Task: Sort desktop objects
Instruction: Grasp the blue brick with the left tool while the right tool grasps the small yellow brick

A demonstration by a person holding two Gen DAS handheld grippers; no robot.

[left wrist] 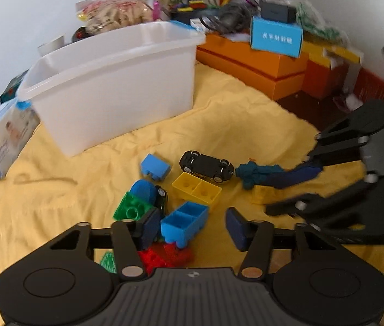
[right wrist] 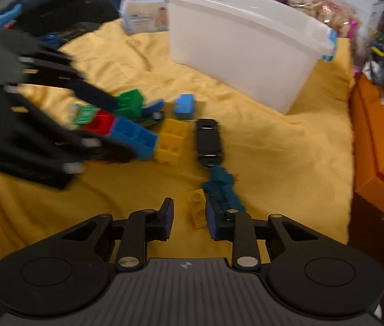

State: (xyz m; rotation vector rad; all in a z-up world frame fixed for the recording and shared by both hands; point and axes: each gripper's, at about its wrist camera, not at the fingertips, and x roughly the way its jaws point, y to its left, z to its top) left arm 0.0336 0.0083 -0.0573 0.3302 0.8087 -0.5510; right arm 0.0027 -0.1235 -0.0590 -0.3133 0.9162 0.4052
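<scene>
I have both grippers down over the toy scatter on the yellow cloth (left wrist: 56,179), mid-pickup as I judge it. My left gripper (left wrist: 192,229) gapes wide around the open blue plastic block (left wrist: 183,222), gripping nothing. My right gripper (right wrist: 189,218) straddles a small yellow studded brick (right wrist: 198,210), also unclosed. Next: squeeze, lift, carry to the white translucent plastic bin (right wrist: 246,43). Only the left view shows the red bricks (left wrist: 164,256) beneath its jaws.

We can't really read anything here. The blue box (left wrist: 276,38) on the orange boxes (left wrist: 251,62) has white characters, but they're too blurry to make out.
</scene>
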